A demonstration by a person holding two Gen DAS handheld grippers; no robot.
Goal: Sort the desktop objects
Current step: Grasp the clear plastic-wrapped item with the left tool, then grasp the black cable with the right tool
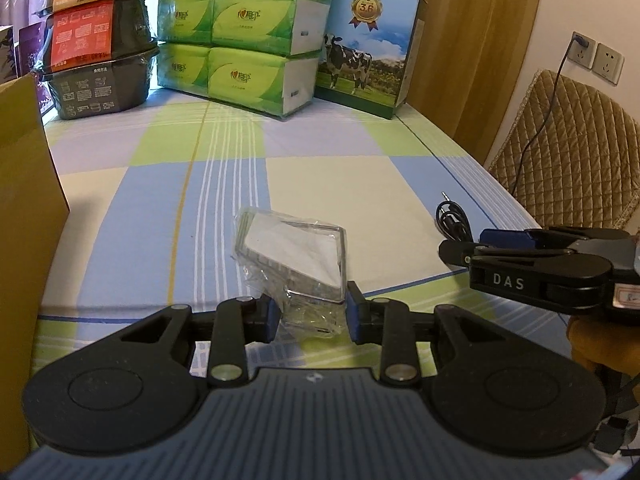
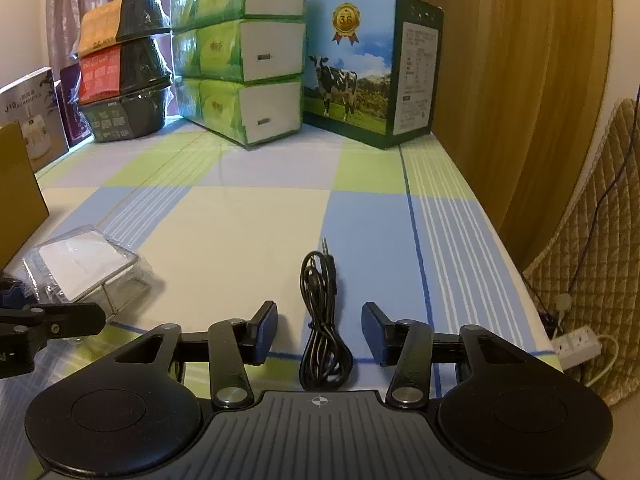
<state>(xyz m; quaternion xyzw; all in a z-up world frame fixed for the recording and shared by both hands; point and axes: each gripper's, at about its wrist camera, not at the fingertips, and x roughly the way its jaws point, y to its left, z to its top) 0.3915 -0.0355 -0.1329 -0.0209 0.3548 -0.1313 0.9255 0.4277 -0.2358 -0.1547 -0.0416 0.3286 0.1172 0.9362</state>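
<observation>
Since both tongs stand apart and grip nothing, this looks like two grabs lining up at once. The left tongs point(image 1: 310, 314) straddle the near end of the clear packet point(image 1: 294, 258), its pads close beside the wrap. The right tongs point(image 2: 319, 332) frame the coiled black cable point(image 2: 322, 320), which runs between the pads, plug pointing away on the checked cloth point(image 2: 248, 220).

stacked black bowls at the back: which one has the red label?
The middle bowl of the three. The top bowl carries an orange label, and the bottom bowl a grey printed label.
</observation>
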